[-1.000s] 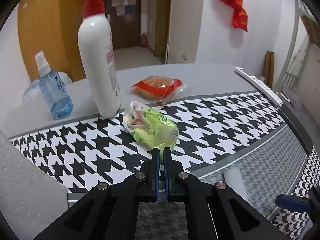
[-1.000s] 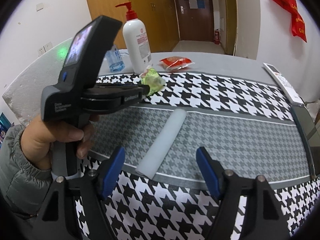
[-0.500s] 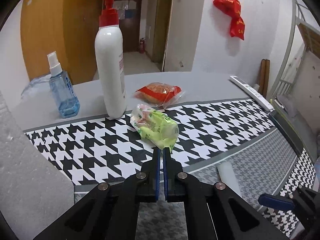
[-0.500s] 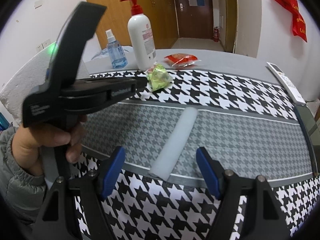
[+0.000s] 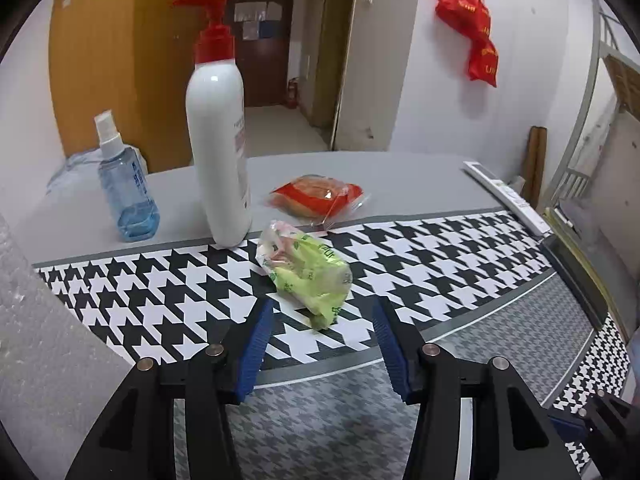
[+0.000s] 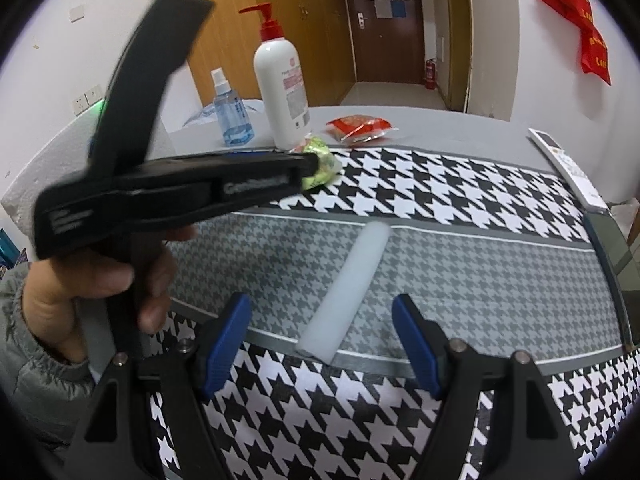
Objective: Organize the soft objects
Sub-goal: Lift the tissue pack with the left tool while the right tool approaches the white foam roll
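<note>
A green soft packet point(image 5: 306, 272) lies on the houndstooth cloth point(image 5: 440, 256) beside the pump bottle. My left gripper point(image 5: 322, 316) is opening, its blue pads on either side of the packet's near end without pressing on it. From the right wrist view the left gripper point(image 6: 310, 164) is seen side-on in a person's hand point(image 6: 92, 284), its tip at the green packet point(image 6: 324, 162). A white foam roll point(image 6: 348, 284) lies on the grey band, its near end between the spread fingers of my right gripper point(image 6: 322, 312), untouched. A red packet point(image 5: 318, 198) rests further back.
A tall white pump bottle point(image 5: 220, 148) and a blue spray bottle point(image 5: 128, 192) stand at the back left. A remote control point(image 5: 508, 198) lies along the right edge. A grey foam block point(image 5: 40, 340) stands at the near left.
The left gripper's jaws, shut in both earlier frames, now stand apart around the green packet's near end. The packet, the foam roll and the right gripper have kept their places.
</note>
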Action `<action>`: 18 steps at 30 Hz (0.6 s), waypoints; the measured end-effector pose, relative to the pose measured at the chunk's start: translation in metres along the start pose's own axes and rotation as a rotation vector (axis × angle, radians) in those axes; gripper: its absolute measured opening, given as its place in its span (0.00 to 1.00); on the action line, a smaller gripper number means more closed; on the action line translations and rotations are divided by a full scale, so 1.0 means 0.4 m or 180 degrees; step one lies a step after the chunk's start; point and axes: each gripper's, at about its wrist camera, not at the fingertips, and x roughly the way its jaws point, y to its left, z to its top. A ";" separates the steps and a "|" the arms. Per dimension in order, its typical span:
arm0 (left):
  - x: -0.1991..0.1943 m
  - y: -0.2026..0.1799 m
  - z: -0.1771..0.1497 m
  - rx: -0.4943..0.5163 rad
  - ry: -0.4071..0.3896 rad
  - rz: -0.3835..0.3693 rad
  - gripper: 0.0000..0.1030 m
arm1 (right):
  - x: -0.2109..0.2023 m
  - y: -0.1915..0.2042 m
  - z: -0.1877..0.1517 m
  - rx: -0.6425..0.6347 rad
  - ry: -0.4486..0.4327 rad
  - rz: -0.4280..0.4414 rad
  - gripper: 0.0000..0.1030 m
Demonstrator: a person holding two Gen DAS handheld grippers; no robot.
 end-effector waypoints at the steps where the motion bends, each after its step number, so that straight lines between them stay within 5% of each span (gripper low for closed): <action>1: 0.007 0.000 0.004 -0.0015 0.0019 0.0000 0.52 | -0.003 -0.003 -0.002 0.0003 -0.0004 -0.0001 0.75; 12: 0.121 -0.016 0.016 -0.0049 0.0241 0.0170 0.52 | 0.004 -0.003 -0.024 -0.0051 0.0068 -0.0048 0.75; 16: 0.137 -0.001 0.019 -0.0158 0.0259 0.0138 0.33 | 0.015 0.001 -0.025 -0.0051 0.0095 -0.0113 0.67; 18: 0.141 0.002 0.020 -0.0163 0.0272 0.0138 0.33 | 0.024 -0.002 -0.024 -0.0018 0.0127 -0.0122 0.66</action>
